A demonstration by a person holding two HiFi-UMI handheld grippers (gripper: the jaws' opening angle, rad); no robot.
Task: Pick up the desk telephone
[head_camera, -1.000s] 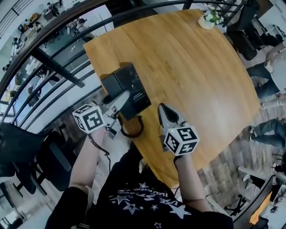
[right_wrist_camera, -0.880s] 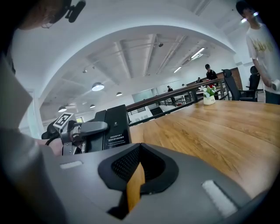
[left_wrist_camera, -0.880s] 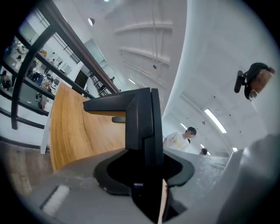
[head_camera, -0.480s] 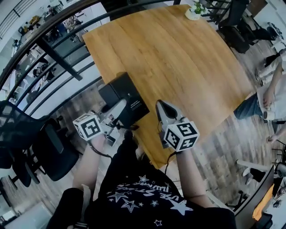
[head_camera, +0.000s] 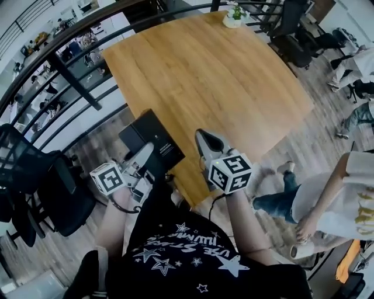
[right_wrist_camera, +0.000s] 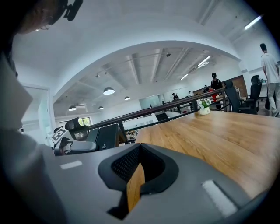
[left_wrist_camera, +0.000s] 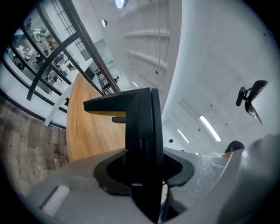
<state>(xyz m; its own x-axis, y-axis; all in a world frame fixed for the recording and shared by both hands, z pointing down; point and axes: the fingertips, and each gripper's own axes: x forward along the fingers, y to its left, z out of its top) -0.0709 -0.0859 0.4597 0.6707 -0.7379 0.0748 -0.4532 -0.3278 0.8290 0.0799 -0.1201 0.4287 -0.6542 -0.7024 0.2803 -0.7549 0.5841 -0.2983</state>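
Observation:
The black desk telephone hangs in the air just off the near left corner of the wooden table. My left gripper is shut on its near edge; in the left gripper view the black body stands upright between the jaws of that gripper. My right gripper is beside the phone to its right, over the table's near edge, shut with nothing in it. In the right gripper view only a thin slit shows between its jaws, and the phone is at the left.
A black railing runs along the table's left side. Dark office chairs stand at the lower left. A small potted plant sits at the table's far edge. A person is on the floor side at the right.
Both grippers have drawn back toward my body. The phone came along in the left gripper, from the table's corner to off its edge. A person has come into view at the right.

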